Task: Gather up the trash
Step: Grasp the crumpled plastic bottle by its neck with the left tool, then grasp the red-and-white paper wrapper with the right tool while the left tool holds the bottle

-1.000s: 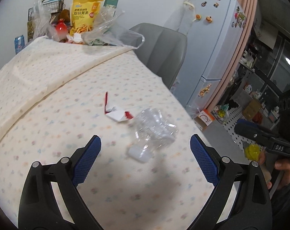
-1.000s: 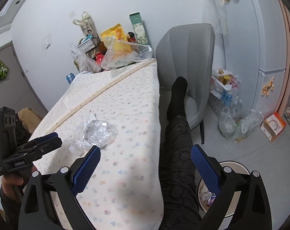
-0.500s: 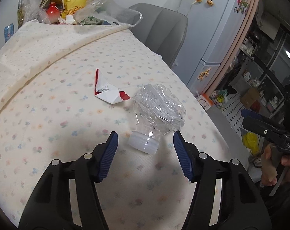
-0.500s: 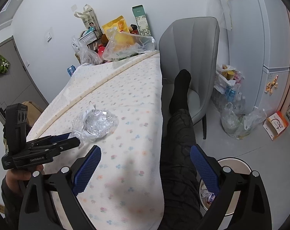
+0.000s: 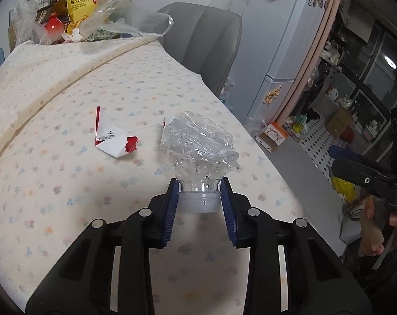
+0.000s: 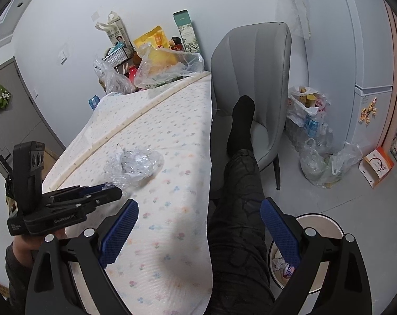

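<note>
A crushed clear plastic bottle [image 5: 198, 147] lies on the flowered tablecloth [image 5: 54, 170], its white cap [image 5: 199, 203] toward me. My left gripper [image 5: 199, 197] is closing, and its blue pads [image 5: 172, 204] touch both sides of the cap and neck. A torn red and white paper wrapper [image 5: 111, 139] lies just left of the bottle. In the right wrist view the left gripper [image 6: 104, 191] reaches the bottle [image 6: 135, 162] from the left. My right gripper [image 6: 198, 204] hangs open and empty over the table's edge and a person's leg [image 6: 240, 189].
A round waste bin [image 6: 327, 218] with litter inside stands on the floor under the right gripper. A grey chair [image 6: 253, 60] stands past the table with a socked foot on it. Snack bags and plastic bags [image 5: 114, 15] crowd the table's far end. Full plastic bags [image 6: 314, 141] sit by the fridge [image 5: 285, 39].
The left gripper moved forward and down to the bottle, and its jaws narrowed from wide open until the pads reached the cap. The right gripper stayed in place and open.
</note>
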Action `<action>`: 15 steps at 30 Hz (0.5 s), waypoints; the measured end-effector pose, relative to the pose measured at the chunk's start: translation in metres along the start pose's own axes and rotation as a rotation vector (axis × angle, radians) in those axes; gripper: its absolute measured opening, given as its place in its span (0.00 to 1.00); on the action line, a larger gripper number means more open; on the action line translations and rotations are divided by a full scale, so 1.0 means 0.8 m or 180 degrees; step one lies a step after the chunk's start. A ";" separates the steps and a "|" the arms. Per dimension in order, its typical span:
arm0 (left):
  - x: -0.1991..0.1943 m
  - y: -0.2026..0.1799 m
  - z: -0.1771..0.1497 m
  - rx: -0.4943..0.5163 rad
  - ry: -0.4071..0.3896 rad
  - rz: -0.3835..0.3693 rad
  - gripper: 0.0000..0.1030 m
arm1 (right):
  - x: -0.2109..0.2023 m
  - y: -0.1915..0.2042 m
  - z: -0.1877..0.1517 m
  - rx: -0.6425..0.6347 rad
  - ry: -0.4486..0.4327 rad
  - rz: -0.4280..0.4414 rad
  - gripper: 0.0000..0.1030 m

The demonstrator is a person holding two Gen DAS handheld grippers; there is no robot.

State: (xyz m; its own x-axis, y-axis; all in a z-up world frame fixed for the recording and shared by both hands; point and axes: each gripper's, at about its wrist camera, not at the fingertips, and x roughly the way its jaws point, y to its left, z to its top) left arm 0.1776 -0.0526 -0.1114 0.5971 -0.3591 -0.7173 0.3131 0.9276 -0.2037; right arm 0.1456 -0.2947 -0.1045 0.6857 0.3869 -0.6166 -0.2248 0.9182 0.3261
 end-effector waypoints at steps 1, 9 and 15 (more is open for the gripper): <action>-0.005 -0.001 0.000 -0.0008 -0.0050 0.0024 0.31 | 0.000 0.001 0.000 -0.0008 0.0001 0.0010 0.90; -0.061 0.020 0.008 -0.0215 -0.0456 0.0203 0.31 | 0.007 0.034 0.013 -0.0178 0.0000 0.0164 0.87; -0.098 0.056 0.005 -0.0422 -0.0660 0.0398 0.31 | 0.025 0.083 0.028 -0.0464 0.0061 0.0308 0.82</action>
State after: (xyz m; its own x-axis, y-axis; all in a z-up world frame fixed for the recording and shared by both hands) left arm 0.1479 0.0170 -0.0620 0.7678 -0.2417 -0.5933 0.1363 0.9665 -0.2174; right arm 0.1600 -0.2277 -0.0794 0.6431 0.4742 -0.6013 -0.3880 0.8787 0.2780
